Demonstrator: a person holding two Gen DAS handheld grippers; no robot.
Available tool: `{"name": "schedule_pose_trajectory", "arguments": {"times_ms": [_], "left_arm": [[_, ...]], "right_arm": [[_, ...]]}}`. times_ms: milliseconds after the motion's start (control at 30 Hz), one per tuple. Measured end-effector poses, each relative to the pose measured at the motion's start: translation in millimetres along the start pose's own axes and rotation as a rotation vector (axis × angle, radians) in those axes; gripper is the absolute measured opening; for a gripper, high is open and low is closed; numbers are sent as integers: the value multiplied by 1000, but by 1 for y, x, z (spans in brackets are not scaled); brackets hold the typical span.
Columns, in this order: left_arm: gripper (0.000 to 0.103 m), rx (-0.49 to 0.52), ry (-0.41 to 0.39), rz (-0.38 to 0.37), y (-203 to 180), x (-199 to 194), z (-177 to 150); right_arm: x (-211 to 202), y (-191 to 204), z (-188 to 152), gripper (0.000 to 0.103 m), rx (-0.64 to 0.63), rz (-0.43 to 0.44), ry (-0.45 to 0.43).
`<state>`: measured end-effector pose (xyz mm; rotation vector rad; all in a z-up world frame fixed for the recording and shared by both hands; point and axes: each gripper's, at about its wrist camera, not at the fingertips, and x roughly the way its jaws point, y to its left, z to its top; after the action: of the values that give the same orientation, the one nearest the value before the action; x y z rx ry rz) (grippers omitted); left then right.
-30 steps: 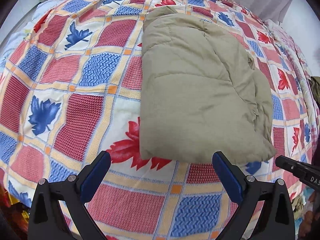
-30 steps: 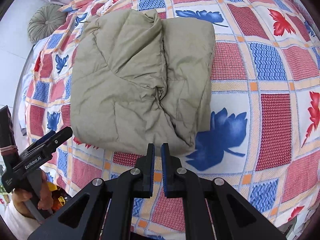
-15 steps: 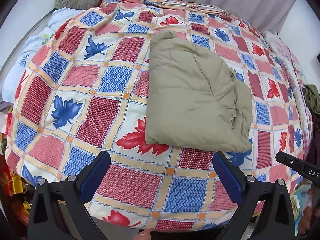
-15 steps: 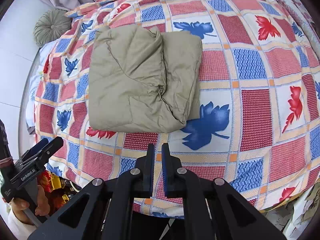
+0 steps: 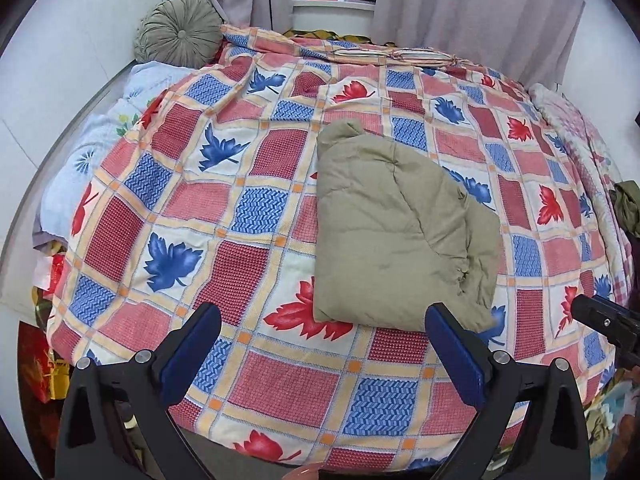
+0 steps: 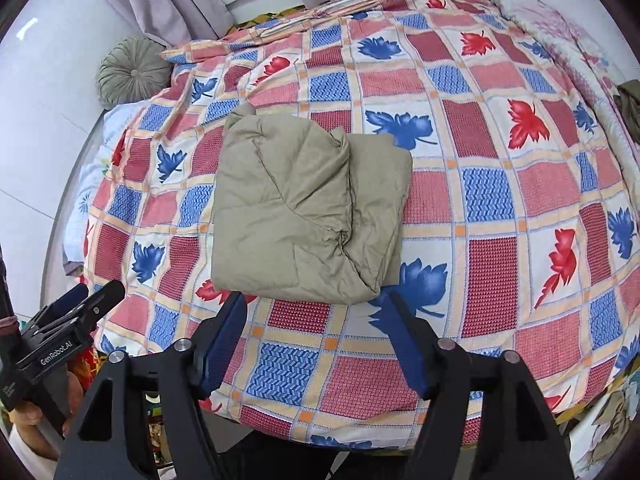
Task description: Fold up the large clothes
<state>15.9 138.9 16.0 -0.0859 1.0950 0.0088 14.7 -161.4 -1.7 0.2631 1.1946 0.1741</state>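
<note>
I see the folded khaki padded garment (image 5: 396, 232) lying on the bed's leaf-patterned quilt (image 5: 256, 208), at twelve o'clock from both tools. My left gripper (image 5: 322, 346) has its fingers wide apart, empty. My right gripper (image 6: 316, 338) is opening, nothing between its fingers.

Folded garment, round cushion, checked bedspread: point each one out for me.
Folded garment (image 6: 296, 208): right wrist view, middle of its top layer.
Round cushion (image 5: 182, 32): left wrist view, its centre button.
Checked bedspread (image 6: 496, 268): right wrist view, a bare red square right of the garment.
</note>
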Motion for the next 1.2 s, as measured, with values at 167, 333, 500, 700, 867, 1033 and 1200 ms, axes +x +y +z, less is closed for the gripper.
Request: {"name": "schedule_pose_trajectory", "arguments": {"times_ms": [167,333,500,700,867,1033,1200], "left_arm": [[102,6,-20,15,-5,-18,4],[102,14,-34,33,-8,-30,4],[102,25,-54,26,-8,-40,3],[102,13,-68,44,-4,-48,5],[102,5,-66,47,-3,-51,5],[102,0,-60,48,-4,-54,3],[102,-1,-60,47,-3,-55,2]], "right_arm": [[-18,9,8,82,-10,-22,-33],[-33,15,11,89,-12,-60,-73],[-44,21,12,100,-12,-108,-117],[-55,28,15,103,-24,-117,-154],[-59,35,13,103,-38,-137,-160],[-60,37,10,103,-39,-155,-157],[-62,33,9,103,-46,-164,-158]]}}
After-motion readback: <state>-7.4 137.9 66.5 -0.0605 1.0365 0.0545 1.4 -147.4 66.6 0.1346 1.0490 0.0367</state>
